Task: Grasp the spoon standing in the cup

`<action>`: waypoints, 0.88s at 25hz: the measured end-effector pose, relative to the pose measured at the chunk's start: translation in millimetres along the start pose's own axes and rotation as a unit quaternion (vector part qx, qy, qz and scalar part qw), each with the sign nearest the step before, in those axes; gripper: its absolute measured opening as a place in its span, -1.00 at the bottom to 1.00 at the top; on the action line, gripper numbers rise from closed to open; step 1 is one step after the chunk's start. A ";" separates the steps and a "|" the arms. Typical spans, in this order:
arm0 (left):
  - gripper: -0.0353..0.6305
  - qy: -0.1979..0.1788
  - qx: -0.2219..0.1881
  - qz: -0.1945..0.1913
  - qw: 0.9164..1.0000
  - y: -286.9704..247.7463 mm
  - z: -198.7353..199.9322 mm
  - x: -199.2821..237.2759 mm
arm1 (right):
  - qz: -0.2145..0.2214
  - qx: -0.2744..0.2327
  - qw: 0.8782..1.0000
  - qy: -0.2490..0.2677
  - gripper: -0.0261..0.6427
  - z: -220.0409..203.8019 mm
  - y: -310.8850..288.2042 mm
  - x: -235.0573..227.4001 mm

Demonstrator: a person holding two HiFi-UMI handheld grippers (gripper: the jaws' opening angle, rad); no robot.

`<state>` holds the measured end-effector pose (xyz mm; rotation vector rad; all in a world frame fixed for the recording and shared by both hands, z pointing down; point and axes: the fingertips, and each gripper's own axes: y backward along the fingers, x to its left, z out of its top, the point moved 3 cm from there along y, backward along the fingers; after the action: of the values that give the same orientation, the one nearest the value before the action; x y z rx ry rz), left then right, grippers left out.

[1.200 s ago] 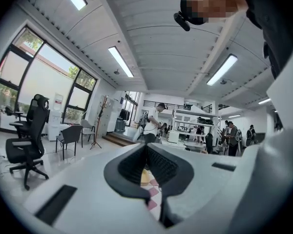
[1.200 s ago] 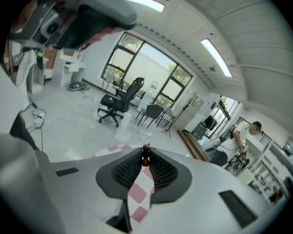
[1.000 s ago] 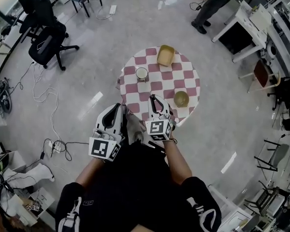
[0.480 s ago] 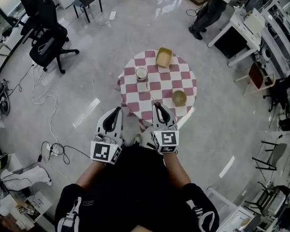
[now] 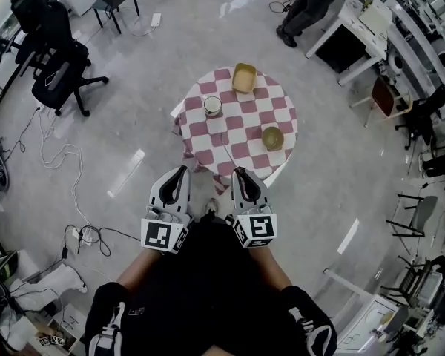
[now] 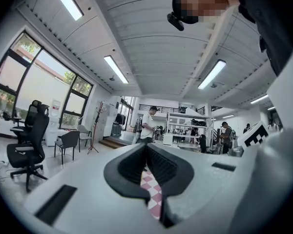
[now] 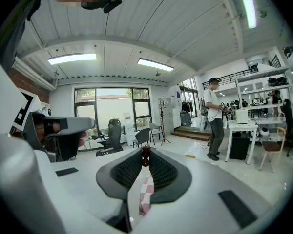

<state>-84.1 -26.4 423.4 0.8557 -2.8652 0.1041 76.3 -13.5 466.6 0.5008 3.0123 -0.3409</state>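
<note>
My right gripper (image 5: 239,172) is shut on a thin spoon (image 5: 228,156), which sticks out past the fingertips toward the table. In the right gripper view the spoon's dark brown end (image 7: 145,156) is pinched between the jaw tips of the right gripper (image 7: 145,152). The white cup (image 5: 213,105) stands on the far left of the round checkered table (image 5: 241,124), well away from both grippers. Beside the right one, my left gripper (image 5: 179,172) is shut and empty; in its own view the left gripper (image 6: 146,148) shows its tips meeting.
A yellow square bowl (image 5: 243,77) sits at the table's far edge and a green round bowl (image 5: 273,137) at its right. Black office chairs (image 5: 55,80) and loose cables (image 5: 59,154) lie to the left. A person (image 5: 300,6) stands by white desks (image 5: 356,28) at the back.
Both grippers have drawn back from the table's near edge toward my body, and the table now lies farther off. The right gripper keeps hold of the spoon.
</note>
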 end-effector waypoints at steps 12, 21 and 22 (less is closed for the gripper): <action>-0.86 0.011 0.005 -0.017 1.000 13.4 -6.2 12.7 | -0.015 -0.004 1.000 -0.015 -0.74 -3.3 7.9 21.4; -0.86 0.011 0.002 -0.019 1.000 18.8 -7.4 15.8 | -0.016 -0.004 1.000 -0.013 -0.74 -6.4 7.2 28.2; -0.86 0.011 0.002 -0.019 1.000 19.4 -7.6 16.0 | -0.016 -0.004 1.000 -0.013 -0.74 -6.7 7.4 28.8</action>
<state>-107.0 -18.0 433.0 0.9048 -2.8272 0.1151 51.3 3.8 468.7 0.4432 2.9988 -0.3347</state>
